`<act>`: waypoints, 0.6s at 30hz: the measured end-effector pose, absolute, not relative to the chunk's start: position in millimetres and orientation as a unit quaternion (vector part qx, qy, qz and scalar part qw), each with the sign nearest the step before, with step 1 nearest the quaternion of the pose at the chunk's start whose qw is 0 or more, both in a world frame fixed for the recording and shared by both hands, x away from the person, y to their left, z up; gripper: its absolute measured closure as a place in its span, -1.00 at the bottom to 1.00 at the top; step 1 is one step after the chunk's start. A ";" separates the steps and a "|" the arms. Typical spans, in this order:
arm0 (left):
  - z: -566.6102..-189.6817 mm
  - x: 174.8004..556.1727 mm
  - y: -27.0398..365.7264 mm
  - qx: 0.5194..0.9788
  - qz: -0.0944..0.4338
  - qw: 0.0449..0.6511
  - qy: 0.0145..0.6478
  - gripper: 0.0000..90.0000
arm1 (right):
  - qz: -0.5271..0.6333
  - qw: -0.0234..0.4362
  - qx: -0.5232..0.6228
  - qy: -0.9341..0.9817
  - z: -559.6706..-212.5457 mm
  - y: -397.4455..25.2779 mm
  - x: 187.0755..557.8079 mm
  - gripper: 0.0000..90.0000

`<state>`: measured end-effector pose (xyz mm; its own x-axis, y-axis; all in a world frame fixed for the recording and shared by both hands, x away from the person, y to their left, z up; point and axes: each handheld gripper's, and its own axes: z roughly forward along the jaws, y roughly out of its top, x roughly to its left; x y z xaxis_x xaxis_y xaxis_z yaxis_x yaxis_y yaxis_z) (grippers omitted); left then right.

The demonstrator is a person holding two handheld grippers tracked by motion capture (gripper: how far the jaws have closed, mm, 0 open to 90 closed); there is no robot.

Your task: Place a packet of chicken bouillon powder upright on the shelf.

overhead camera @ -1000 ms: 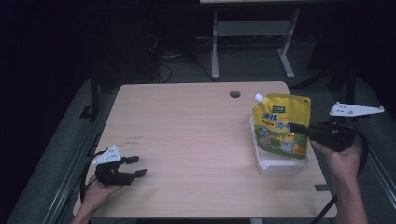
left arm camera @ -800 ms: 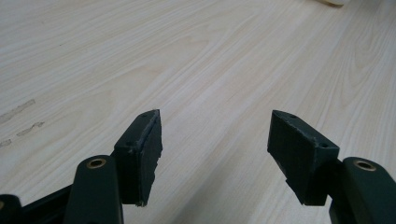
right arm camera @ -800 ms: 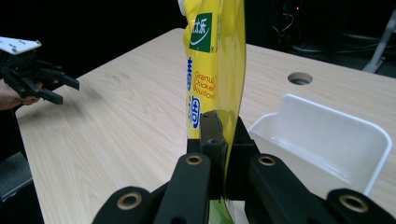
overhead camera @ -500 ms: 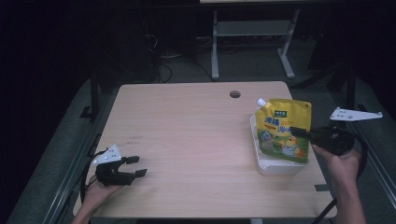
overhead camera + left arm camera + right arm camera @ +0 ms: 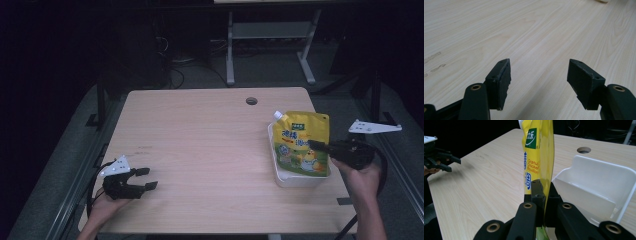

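Setting: lab or test room, staged for recorded handling trials. Evidence: light wood-grain table (image 5: 200, 145) with cable hole (image 5: 251, 101) near far edge, set alone on grey carpeted floor (image 5: 80, 145). Surroundings kept dark. Metal-framed stand (image 5: 270, 45) seen beyond far edge; loose cables (image 5: 175, 60) trailed on floor far left. Black frame posts (image 5: 101, 100) fitted at table's left and right sides. No domestic furnishing noted. Tabletop kept sparse, few props laid out.

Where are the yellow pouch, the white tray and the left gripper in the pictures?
yellow pouch (image 5: 300, 142): high view, printed front.
white tray (image 5: 599, 172): right gripper view, back wall.
left gripper (image 5: 146, 178): high view, between its open jaw tips.
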<state>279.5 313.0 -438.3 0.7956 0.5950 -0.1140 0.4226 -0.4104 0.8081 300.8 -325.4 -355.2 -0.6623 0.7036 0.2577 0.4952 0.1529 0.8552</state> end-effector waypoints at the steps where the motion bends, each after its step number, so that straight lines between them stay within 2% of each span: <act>1: -438.3 279.5 313.0 0.834 0.096 0.449 0.305 -0.22 | 0.515 0.101 0.398 0.752 -355.2 -325.4 300.8 0.97; 18: -439.6 279.7 311.7 0.836 0.093 0.447 0.303 -0.21 | 0.510 0.101 0.407 0.751 -363.6 -325.5 303.2 0.96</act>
<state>279.7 311.7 -439.6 0.7986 0.5908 -0.1148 0.4240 -0.4167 0.8041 303.2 -325.5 -363.6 -0.6487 0.7141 0.2630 0.5085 0.1497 0.8479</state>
